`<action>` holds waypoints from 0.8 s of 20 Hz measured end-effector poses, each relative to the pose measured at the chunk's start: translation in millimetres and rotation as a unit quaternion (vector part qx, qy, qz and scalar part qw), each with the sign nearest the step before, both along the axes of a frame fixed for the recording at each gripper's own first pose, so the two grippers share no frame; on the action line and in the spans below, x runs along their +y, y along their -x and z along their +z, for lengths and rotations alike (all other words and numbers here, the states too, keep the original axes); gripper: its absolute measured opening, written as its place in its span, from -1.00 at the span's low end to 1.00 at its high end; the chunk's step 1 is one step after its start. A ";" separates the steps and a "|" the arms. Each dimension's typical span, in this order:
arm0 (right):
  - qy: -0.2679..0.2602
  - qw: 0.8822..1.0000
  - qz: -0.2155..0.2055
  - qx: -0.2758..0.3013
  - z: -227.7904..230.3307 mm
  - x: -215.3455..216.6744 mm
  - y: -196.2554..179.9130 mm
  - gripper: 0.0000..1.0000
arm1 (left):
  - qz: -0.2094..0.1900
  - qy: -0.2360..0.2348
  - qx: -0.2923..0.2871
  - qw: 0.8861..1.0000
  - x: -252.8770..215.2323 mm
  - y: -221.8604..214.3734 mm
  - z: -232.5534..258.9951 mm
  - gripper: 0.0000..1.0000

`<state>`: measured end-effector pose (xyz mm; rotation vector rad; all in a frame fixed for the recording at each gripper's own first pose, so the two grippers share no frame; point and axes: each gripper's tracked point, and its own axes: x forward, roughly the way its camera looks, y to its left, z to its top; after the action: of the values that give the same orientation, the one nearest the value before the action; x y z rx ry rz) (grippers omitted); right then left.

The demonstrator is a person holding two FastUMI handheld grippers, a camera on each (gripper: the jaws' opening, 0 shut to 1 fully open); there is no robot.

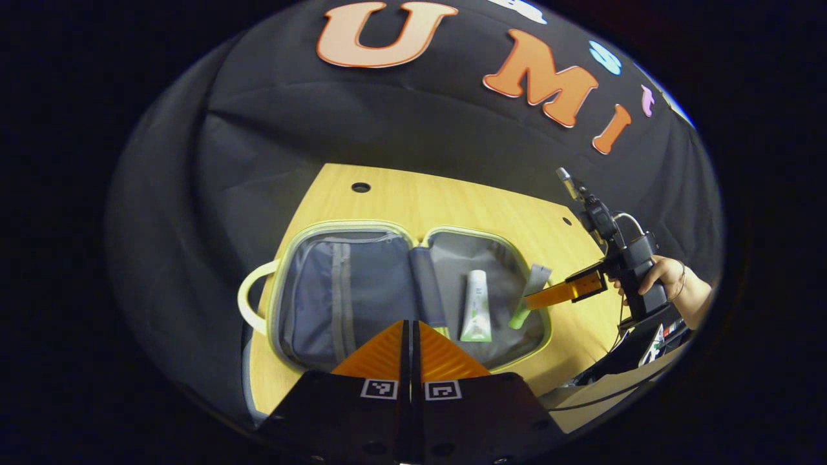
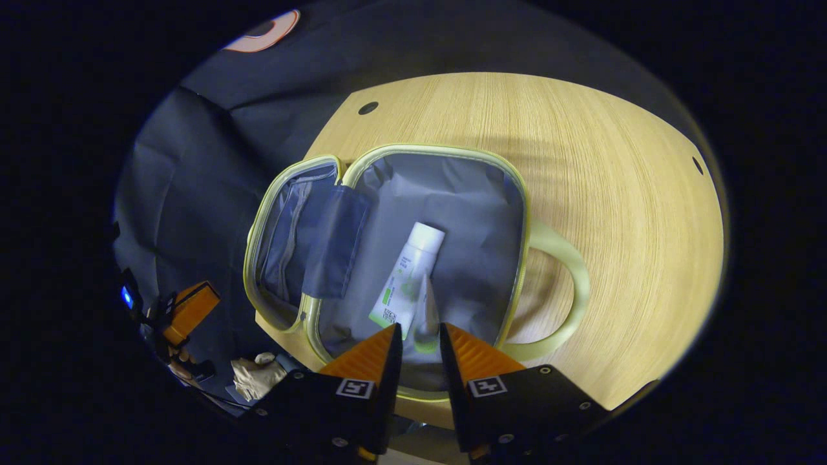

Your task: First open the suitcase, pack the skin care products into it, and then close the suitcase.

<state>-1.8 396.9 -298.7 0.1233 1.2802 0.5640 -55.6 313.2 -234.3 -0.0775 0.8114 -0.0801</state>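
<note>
Suitcase [image 1: 336,290] lay open flat on the wooden table [image 1: 465,206], left half bare with its handle [image 1: 249,300] sticking out left, strap [image 1: 426,284] across the hinge, white tube [image 1: 477,307] lying in the right half. My left gripper [image 1: 409,352] hung over the near edge at the hinge, fingers pressed together on nothing. My right gripper [image 2: 421,352] pinched a second, grey tube [image 2: 425,310] just beside the white one, over the right half, nothing blocking.
</note>
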 end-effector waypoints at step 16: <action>-0.065 0.973 -0.074 -0.209 82.9 -22.4 -35.7 0.92 | 0.171 0.037 -0.108 0.979 186.8 -25.1 19.3 -0.99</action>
<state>33.9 374.5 -215.8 0.1953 0.8164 0.5123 -30.5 500.0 -215.0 -0.2740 0.5688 0.2041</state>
